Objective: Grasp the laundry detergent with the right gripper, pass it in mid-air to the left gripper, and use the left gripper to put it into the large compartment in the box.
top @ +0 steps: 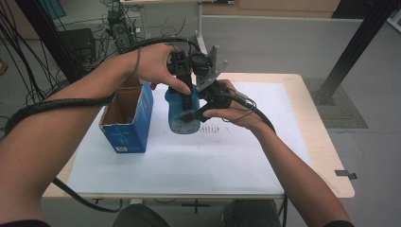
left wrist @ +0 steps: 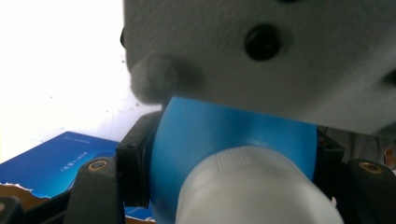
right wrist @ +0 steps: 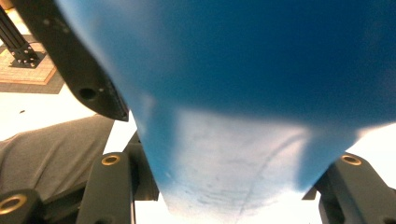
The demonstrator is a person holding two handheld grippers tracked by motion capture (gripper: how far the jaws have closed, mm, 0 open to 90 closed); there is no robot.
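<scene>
Both grippers clench one blue bottle [top: 182, 113], held in the air above the white surface [top: 189, 161], just right of the open blue carton [top: 127, 127]. The left gripper [top: 185, 78] comes down from above, its fingers grasping the upper part near the white cap [left wrist: 252, 186]. The right gripper [top: 201, 111] comes in from the right, its fingers grasping the lower body.

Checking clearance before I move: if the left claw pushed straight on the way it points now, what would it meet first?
The left claw is already shut on the blue plastic bottle with the white cap. Straight beyond, the right claw's grey three-cornered plate looks closest, so probably that first; depth is unclear.
</scene>
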